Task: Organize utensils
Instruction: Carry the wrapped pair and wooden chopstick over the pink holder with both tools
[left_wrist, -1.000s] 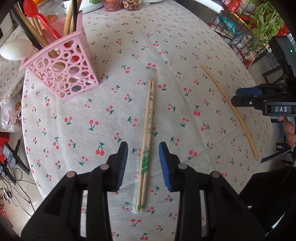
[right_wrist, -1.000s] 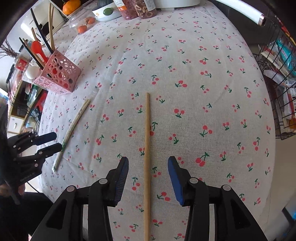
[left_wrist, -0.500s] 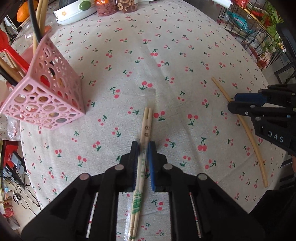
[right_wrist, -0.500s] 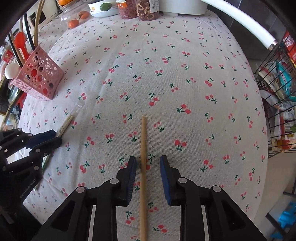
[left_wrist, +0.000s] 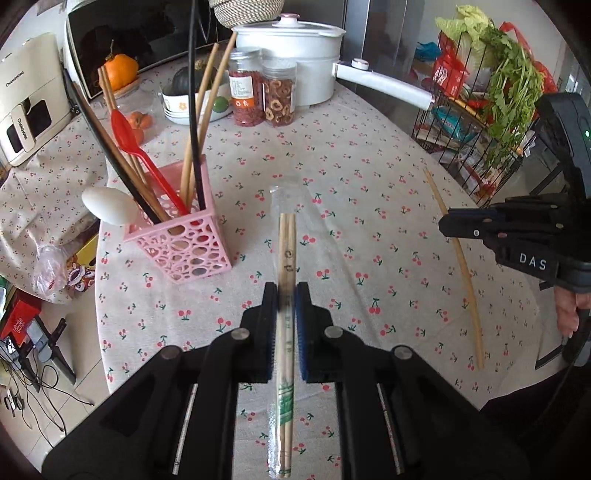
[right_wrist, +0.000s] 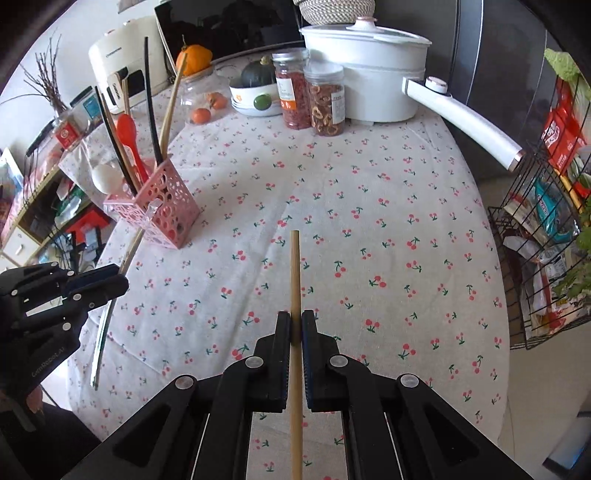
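Two grips: the left gripper is clamped on wrapped disposable chopsticks, the right gripper on a long wooden chopstick, both above the table, probably bound for the far-left pink utensil basket.

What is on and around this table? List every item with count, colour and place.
wrapped chopstick pair: 1, pale wood in clear sleeve, clamped in left gripper
single chopstick: 1, tan, clamped in right gripper
utensil basket: 1, pink, table's left, holding chopsticks and a red spoon
jars: 2, clear, far side
pot: 1, white, far side
wire rack: 1, black, right of table
tablecloth: 1, cherry print
left gripper: 1, black, shut
right gripper: 1, black, shut
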